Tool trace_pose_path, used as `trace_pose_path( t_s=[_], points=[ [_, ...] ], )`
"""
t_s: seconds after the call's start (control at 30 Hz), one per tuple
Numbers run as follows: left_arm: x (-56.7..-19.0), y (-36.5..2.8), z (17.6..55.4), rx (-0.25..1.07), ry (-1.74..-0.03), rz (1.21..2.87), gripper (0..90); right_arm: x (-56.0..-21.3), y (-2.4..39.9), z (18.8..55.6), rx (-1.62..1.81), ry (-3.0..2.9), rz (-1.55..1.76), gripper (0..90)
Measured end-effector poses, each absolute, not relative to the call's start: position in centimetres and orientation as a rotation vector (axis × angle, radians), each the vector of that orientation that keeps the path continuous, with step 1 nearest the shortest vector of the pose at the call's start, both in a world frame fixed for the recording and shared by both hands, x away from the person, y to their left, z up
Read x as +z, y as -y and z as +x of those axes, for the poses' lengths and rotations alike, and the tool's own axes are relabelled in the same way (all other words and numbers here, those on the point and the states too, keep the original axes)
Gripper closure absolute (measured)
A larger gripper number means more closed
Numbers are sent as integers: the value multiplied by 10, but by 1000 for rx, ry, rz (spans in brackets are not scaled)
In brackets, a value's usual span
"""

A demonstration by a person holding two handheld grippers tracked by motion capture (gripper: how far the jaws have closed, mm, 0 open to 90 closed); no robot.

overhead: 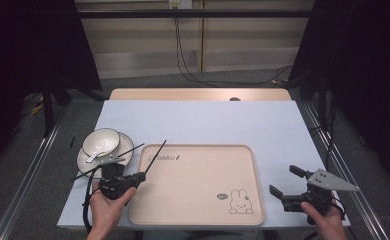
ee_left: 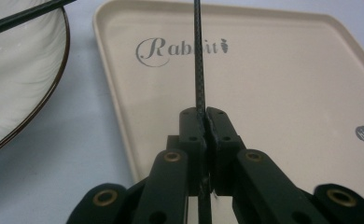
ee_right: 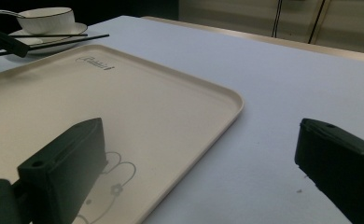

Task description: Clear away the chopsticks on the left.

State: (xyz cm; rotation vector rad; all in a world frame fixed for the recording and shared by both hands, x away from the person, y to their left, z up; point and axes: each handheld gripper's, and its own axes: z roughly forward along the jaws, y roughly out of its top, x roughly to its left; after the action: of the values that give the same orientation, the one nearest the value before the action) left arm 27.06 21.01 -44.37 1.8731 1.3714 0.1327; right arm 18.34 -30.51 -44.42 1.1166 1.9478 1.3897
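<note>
White tabletop (overhead: 198, 125) noted. One thin, stiff, slippery chopstick (ee_left: 199, 70) was found clamped near its lower end by the left gripper (ee_left: 205, 122), over the tray (ee_left: 283, 93); right gripper (overhead: 292, 181) was held agape, empty.

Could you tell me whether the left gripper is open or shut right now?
Shut: the left gripper clamps a black chopstick between its jaws, above the tray.

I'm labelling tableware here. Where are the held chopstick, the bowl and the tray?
held chopstick (ee_left: 199, 70), left gripper view, mid shaft.
bowl (overhead: 101, 141), high view, inner wall.
tray (overhead: 198, 185), high view, bare floor.
</note>
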Motion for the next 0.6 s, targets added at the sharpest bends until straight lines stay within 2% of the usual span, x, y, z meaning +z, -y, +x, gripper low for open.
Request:
trace_pose_path(
  t_s=[0.37, 0.6],
  points=[
    [-461, -200, 269, 146, -1470, 1929, 858, -444, 305, 183, 1391, -1950, 1123, 21],
    [-464, -195, 270, 163, -1474, 1970, 855, -444, 305, 183, 1395, -1952, 1117, 21]
  ],
)
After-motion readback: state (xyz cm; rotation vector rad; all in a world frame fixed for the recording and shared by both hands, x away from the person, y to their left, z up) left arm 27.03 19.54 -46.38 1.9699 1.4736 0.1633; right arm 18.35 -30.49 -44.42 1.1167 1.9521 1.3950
